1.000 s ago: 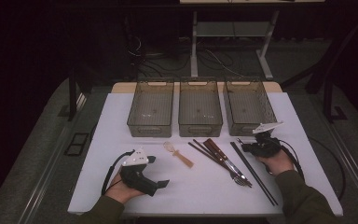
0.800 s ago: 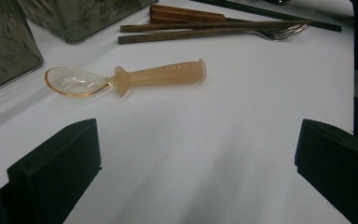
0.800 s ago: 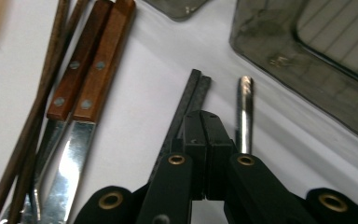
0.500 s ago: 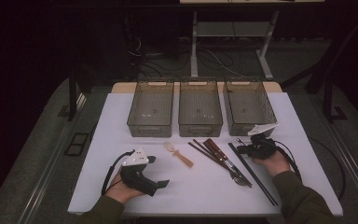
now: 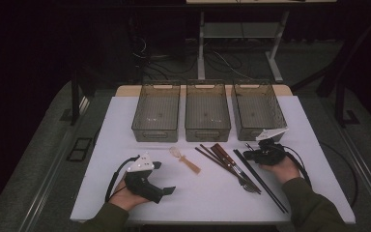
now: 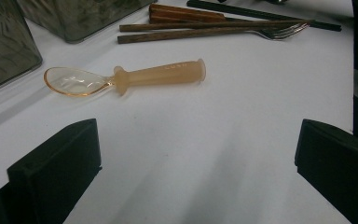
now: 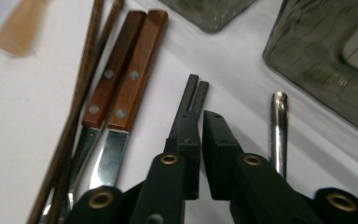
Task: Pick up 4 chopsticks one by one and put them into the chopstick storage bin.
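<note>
My left gripper [image 5: 166,178] rests on the white table [image 5: 125,125] at the front left, wide open with nothing between its jaws. Ahead of the left gripper [image 6: 196,154] lies a clear orange spoon [image 6: 130,79], also in the high view [image 5: 184,159]. My right gripper [image 5: 245,155] points left at the far end of two black chopsticks [image 5: 261,181]. In its own view the right gripper [image 7: 200,116] hovers over the black chopsticks [image 7: 193,91]. Its jaws have just been opening, stand a slit apart, and hold nothing.
Two wooden-handled knives [image 7: 135,70] and brown chopsticks [image 7: 81,84] lie left of the black pair, with a fork [image 5: 251,186] among them. A steel handle [image 7: 278,126] lies to the right. Three smoky plastic bins [image 5: 154,131] [image 5: 207,131] [image 5: 256,131] stand in a row behind.
My right gripper has edged a little to the left, towards the end of the black chopsticks. The left gripper has kept still.
</note>
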`<state>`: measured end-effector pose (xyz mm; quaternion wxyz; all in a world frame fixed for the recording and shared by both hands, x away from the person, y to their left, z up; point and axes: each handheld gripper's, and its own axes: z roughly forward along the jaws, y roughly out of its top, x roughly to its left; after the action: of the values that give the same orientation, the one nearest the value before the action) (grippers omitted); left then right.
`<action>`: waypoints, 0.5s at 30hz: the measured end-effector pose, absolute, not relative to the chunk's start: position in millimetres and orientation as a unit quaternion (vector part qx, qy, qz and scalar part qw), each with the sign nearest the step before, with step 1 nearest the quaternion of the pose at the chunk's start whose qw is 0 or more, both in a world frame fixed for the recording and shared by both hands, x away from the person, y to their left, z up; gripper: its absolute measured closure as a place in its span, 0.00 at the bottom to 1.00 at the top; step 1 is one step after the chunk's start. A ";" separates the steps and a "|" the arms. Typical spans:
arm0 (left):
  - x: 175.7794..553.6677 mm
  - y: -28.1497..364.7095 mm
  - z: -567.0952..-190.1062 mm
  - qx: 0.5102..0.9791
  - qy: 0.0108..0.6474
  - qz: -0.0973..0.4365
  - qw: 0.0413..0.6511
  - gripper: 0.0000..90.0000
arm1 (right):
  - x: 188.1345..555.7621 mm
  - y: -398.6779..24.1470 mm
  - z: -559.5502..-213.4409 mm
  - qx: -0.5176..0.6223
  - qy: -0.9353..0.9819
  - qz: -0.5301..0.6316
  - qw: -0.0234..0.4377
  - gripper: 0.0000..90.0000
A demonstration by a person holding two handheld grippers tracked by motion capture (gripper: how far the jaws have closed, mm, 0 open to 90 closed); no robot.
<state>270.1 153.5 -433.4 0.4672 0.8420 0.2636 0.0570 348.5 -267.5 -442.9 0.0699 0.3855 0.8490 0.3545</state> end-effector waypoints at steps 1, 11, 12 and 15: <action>270.1 153.5 -433.4 0.842 0.264 0.057 0.468 0.00 | 347.6 -268.9 -441.1 0.387 0.847 0.358 0.070 0.92; 270.0 153.9 -433.4 0.841 0.265 0.058 0.469 0.00 | 318.4 -281.4 -429.0 0.387 0.849 0.355 0.066 0.84; 270.0 153.9 -433.4 0.841 0.265 0.058 0.469 0.00 | 314.7 -282.1 -429.1 0.389 0.848 0.354 0.064 0.85; 270.0 153.8 -433.4 0.841 0.265 0.058 0.468 0.00 | 307.9 -282.9 -430.0 0.385 0.853 0.348 0.062 0.85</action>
<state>270.0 153.8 -433.4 0.4684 0.8407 0.2654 0.0581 307.9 -282.9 -430.0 0.0619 0.3846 0.8528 0.3478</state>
